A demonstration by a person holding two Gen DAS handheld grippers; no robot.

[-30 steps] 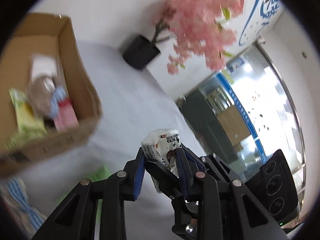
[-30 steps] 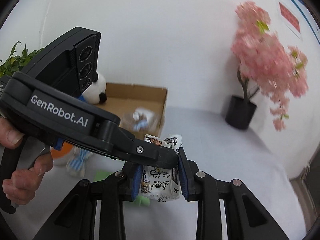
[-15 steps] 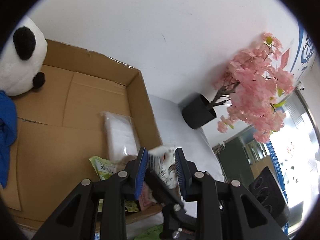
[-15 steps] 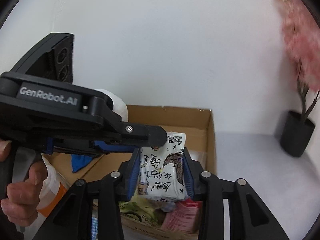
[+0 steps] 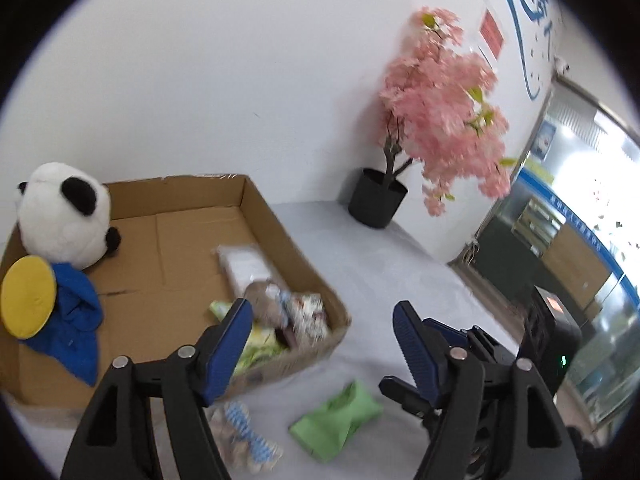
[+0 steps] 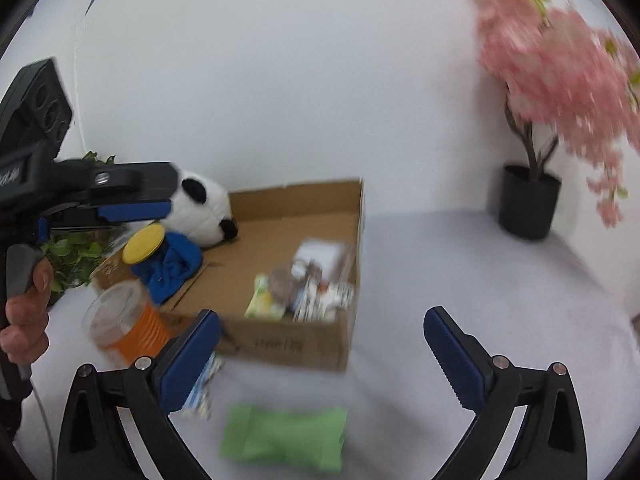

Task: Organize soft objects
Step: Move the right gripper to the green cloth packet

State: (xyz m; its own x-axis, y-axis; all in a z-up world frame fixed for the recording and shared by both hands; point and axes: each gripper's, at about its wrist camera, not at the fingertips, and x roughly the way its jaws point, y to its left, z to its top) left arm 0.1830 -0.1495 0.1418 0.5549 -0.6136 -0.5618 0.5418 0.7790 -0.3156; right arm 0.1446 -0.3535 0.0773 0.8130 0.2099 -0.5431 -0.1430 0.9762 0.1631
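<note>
A cardboard box (image 5: 296, 256) (image 6: 352, 208) stands on the white table. In it are a panda plush (image 5: 64, 216) (image 6: 204, 212), a blue cloth (image 5: 72, 320) (image 6: 172, 264) with a yellow disc, a white pack (image 5: 244, 264) and several snack bags (image 5: 308, 316) (image 6: 320, 296) at its near right corner. A green soft pack (image 5: 336, 424) (image 6: 284, 436) and a blue-striped toy (image 5: 244, 436) (image 6: 200, 392) lie on the table in front of the box. My left gripper (image 5: 322, 344) and right gripper (image 6: 322, 356) are both open and empty, above the table before the box.
A potted pink blossom tree (image 5: 440, 112) (image 6: 560, 92) stands at the back right against the wall. An orange cup with a clear lid (image 6: 124, 324) and a green leafy plant (image 6: 72, 256) stand left of the box. The left gripper's body (image 6: 60, 184) shows at the left.
Both grippers were shut on a white printed snack bag. They carried it over the box and opened. The bag now lies in the box's near right corner, and both grippers have pulled back.
</note>
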